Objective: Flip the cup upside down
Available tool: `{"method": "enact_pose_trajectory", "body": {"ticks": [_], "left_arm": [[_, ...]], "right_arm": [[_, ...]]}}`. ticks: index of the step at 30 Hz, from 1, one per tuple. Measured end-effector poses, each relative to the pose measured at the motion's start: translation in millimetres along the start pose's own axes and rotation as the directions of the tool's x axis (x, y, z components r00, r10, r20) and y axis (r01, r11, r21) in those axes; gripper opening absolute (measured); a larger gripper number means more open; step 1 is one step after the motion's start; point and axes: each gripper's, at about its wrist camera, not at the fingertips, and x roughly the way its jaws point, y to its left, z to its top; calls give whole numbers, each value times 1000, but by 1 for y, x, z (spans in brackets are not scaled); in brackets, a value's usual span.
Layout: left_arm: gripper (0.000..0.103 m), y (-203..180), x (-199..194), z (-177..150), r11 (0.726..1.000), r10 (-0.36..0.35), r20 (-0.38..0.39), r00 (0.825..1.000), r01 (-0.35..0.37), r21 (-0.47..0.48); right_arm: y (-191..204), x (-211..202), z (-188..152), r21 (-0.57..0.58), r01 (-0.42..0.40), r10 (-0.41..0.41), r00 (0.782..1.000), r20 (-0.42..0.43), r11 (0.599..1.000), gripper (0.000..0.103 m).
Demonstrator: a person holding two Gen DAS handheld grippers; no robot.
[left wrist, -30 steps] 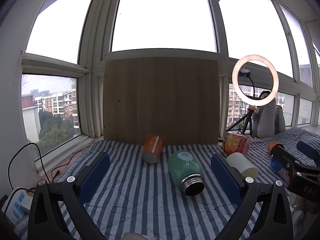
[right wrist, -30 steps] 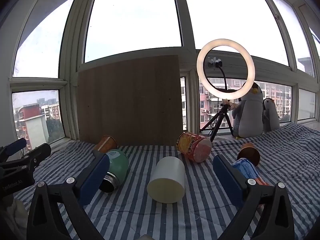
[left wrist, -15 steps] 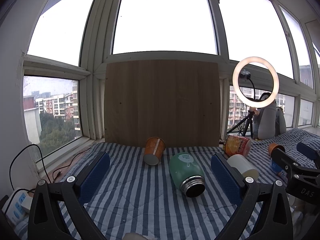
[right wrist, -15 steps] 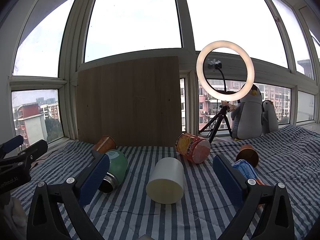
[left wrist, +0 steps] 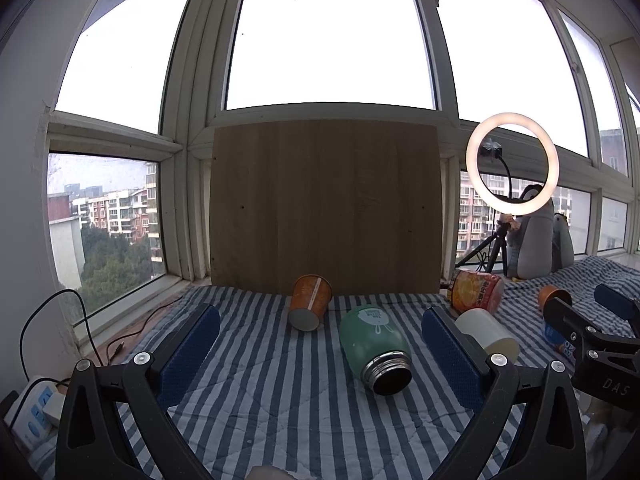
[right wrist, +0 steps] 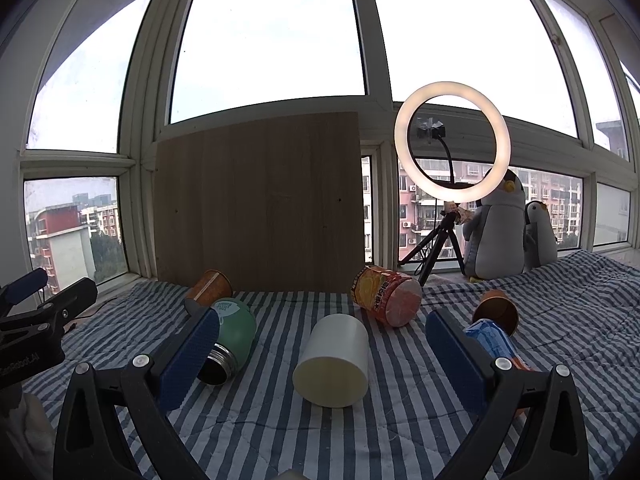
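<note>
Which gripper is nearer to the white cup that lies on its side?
Right. The right gripper points straight at the white cup, which lies between its open fingers' line. The left gripper faces the green bottle; the cup is off to its right.

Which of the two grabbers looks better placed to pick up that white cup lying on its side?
Right, probably. The white cup lies centred between the open right gripper's fingers, close ahead. From the left gripper, also open, it sits off to the right, partly behind a finger, with the green flask in front instead.
</note>
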Motion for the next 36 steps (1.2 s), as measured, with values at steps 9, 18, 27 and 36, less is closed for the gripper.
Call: {"method": "enact_pose_trajectory", "body": {"ticks": [9, 18, 27, 36], "left_arm": [[102, 0, 1, 1, 1000, 1, -3, 1000, -1, 1], [102, 0, 1, 0, 1000, 0, -3, 1000, 0, 2], [102, -2, 2, 0, 1000, 0, -2, 1000, 0, 2], [102, -4, 1, -1, 1000, -6, -4, 1000, 6, 8]], "right_arm": [[0, 1, -1, -1, 1, -1, 1000, -2, 1000, 102], [0, 2, -4, 1, 1, -1, 1000, -8, 1000, 102], [-2, 3, -3, 6, 2, -2, 1000, -13, 1000, 102], [-5, 6, -3, 15, 5, -4, 1000, -28, 1000, 102]]}}
